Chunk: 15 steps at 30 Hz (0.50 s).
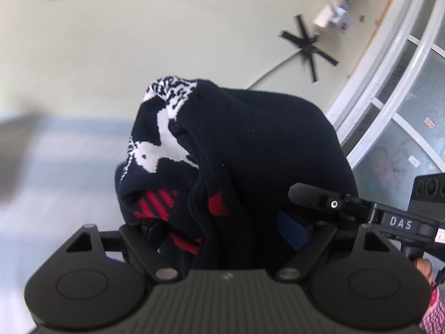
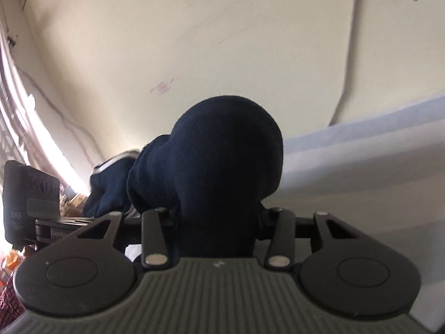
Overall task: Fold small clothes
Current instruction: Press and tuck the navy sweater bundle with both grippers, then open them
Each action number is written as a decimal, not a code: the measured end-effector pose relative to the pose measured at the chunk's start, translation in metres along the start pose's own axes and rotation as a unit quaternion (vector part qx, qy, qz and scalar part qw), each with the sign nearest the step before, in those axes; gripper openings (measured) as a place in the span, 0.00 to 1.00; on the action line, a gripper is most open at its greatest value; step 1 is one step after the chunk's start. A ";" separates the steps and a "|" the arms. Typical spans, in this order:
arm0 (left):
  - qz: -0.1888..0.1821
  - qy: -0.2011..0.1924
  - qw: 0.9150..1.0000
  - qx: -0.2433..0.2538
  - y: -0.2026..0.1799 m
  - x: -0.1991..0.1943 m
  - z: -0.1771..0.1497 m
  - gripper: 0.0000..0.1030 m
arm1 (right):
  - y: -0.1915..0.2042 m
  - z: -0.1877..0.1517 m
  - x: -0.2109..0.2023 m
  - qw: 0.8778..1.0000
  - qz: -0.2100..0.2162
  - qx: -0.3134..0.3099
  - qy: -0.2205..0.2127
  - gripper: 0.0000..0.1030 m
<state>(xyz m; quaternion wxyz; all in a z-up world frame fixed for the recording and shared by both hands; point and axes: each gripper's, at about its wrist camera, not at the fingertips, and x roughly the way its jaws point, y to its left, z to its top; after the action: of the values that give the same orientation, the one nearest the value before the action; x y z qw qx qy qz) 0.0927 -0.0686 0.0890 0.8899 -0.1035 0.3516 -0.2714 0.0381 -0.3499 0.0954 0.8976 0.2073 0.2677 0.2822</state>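
Between the left tongs a bunched navy knit garment fills the gap, with white patterning on its upper left and red striped patches lower down. Fabric sits against both inner sides of the tongs; the fingers are mostly buried in cloth, a blue pad showing on the right. Jaws stand fairly wide but pressed on the bundle, holding it up off the pale blue-white surface below.

Readable text: "DAS" in white letters on a black bar of the other tool, at the right edge of the left wrist view. In the right wrist view the same "DAS" shows faintly on a black block at far left; smaller lettering below it is too blurred to read.

Right tongs grip a rounded lump of the same dark navy cloth, which bulges out ahead of them; jaws narrower, closed onto the fabric, fingertips hidden by it. More navy fabric with a pale striped edge trails off to the left toward the other tool.

Cream wall behind, with black tape strips crossed over a thin cable. White window frame at right. Red-checked sleeve at lower right edge.
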 end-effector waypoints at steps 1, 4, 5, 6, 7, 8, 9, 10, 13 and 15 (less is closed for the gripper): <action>-0.008 -0.002 1.000 0.015 -0.014 0.020 0.016 0.81 | -0.017 0.013 -0.008 1.000 -0.020 0.004 -0.017 0.46; -0.012 0.008 0.999 0.044 -0.049 0.086 0.051 0.81 | -0.065 0.045 -0.021 0.995 -0.082 0.005 -0.054 0.46; -0.002 0.009 0.998 0.054 -0.059 0.108 0.056 0.82 | -0.085 0.054 -0.021 0.993 -0.103 0.013 -0.060 0.46; 0.010 0.009 0.998 0.065 -0.067 0.128 0.060 0.82 | -0.100 0.060 -0.020 0.991 -0.120 0.022 -0.062 0.46; 0.026 0.011 0.996 0.081 -0.075 0.149 0.062 0.82 | -0.120 0.065 -0.016 0.988 -0.140 0.034 -0.062 0.46; 0.042 0.015 0.995 0.092 -0.080 0.166 0.062 0.82 | -0.135 0.067 -0.011 0.985 -0.154 0.042 -0.060 0.46; 0.060 0.021 0.993 0.102 -0.085 0.184 0.060 0.82 | -0.152 0.068 -0.004 0.983 -0.169 0.050 -0.054 0.46; 0.071 0.030 0.991 0.108 -0.087 0.198 0.057 0.82 | -0.167 0.067 0.001 0.981 -0.176 0.061 -0.048 0.47; 0.100 0.029 0.987 0.125 -0.091 0.218 0.045 0.94 | -0.196 0.059 0.005 0.981 -0.162 0.089 -0.061 0.55; 0.108 0.015 0.984 0.138 -0.092 0.217 0.036 0.99 | -0.201 0.052 0.004 0.981 -0.158 0.099 -0.060 0.61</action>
<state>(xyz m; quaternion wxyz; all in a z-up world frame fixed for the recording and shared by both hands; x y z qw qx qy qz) 0.2108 -0.2659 0.0267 0.9145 0.0629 0.3330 -0.2209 0.1511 -0.5111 0.0285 0.9205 0.2665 0.2692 0.0955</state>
